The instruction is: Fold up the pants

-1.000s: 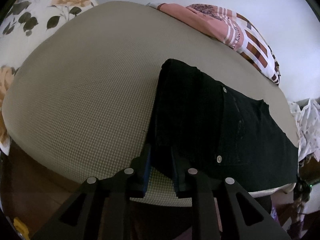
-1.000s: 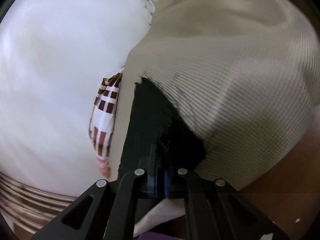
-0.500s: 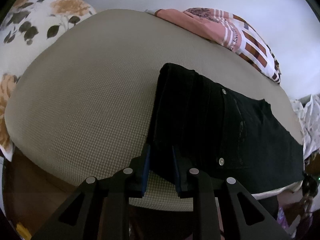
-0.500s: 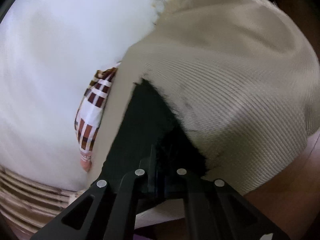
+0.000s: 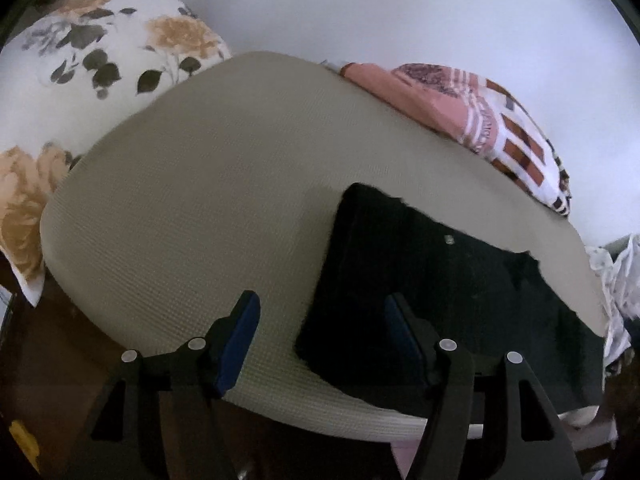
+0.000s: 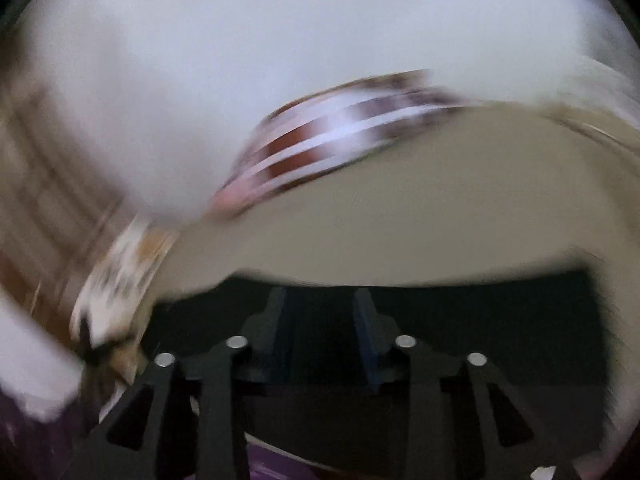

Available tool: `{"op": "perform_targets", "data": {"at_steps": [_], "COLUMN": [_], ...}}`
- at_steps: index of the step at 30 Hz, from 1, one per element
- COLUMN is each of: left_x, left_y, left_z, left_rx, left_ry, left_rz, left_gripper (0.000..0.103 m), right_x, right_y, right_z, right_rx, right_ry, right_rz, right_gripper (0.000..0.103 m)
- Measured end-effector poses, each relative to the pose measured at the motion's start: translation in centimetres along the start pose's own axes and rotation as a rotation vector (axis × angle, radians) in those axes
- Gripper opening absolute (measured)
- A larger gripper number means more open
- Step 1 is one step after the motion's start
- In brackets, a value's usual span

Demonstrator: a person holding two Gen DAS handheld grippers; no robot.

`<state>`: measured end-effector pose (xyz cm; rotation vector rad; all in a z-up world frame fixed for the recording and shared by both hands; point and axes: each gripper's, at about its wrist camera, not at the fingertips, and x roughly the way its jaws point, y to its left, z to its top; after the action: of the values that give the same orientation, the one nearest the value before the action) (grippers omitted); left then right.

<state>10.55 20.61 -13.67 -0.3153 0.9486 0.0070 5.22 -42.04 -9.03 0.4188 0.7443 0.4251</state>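
Observation:
The black pants (image 5: 460, 292) lie folded flat on the beige padded surface (image 5: 224, 208), their folded edge on the left. My left gripper (image 5: 324, 316) hovers over the near left corner of the pants with its jaws opening. One blue pad (image 5: 240, 336) stands over bare beige, the other over black cloth, and neither presses on it. The right wrist view is badly blurred. There the pants (image 6: 500, 320) show as a dark band under my right gripper (image 6: 320, 308), whose jaws are opening with a gap between them, no cloth pinched.
A white pillow with orange flowers (image 5: 100, 64) lies at the far left. A pink, white and brown patterned cloth (image 5: 480, 120) sits along the far edge by the white wall. More light fabric (image 5: 616, 280) hangs at the right edge. Dark floor (image 5: 48, 380) lies below.
Both grippers were shut on the edge of the pants and have let go, their jaws now apart. The left has lifted back a little. The right view has swung sharply and blurred.

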Motion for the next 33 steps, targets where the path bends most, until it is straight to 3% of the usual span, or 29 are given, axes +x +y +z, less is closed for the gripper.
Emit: {"op": "perform_targets", "data": {"at_steps": [3,8,11,17,20,21,22,24,27,33], "left_x": [-0.5,-0.4,0.3,2.4,3.0,3.2,3.4,3.6,3.7,3.5], "left_y": [-1.6,-3.3,-3.8,-2.9,-2.2,-1.9,-1.7,-1.1,-0.4,0.1], "left_z": [-0.4,-1.0,-1.0,-1.4,-1.5,-1.5,-1.4,-1.4,-1.2,-0.8], "left_rx": [0.048,0.149,0.179,0.125,0.088,0.072,0.054,0.021,-0.02,-0.031], "left_ry": [-0.01,-0.033,-0.029,0.049,0.068,0.075,0.082,0.088,0.08,0.047], "left_rz": [-0.008,0.011,0.023,-0.003,-0.007,-0.011,-0.017,-0.021,-0.021,0.005], "left_gripper": [0.079,0.081,0.081,0.081,0.081,0.081,0.081,0.081,0.081,0.081], "right_x": [8.9,20.8,24.2,29.7,30.2,30.4,30.6,31.1,30.5,31.5], "right_y": [5.2,8.4,8.7,9.2,9.1,9.7,10.2,9.9,8.6,9.2], "right_z": [1.5,2.4,2.6,1.7,2.0,2.0,1.8,1.6,2.1,2.3], "right_rx": [-0.156,-0.241,-0.255,-0.253,-0.251,-0.282,-0.329,-0.337,-0.303,-0.364], "right_ry": [0.138,0.315,0.357,0.499,0.506,0.5,0.495,0.48,0.428,0.357], "right_rz": [0.116,0.177,0.188,0.214,0.266,0.256,0.22,0.166,0.123,0.032], "right_gripper": [0.037,0.037,0.037,0.037,0.035,0.03,0.015,0.006,0.004,0.0]}}
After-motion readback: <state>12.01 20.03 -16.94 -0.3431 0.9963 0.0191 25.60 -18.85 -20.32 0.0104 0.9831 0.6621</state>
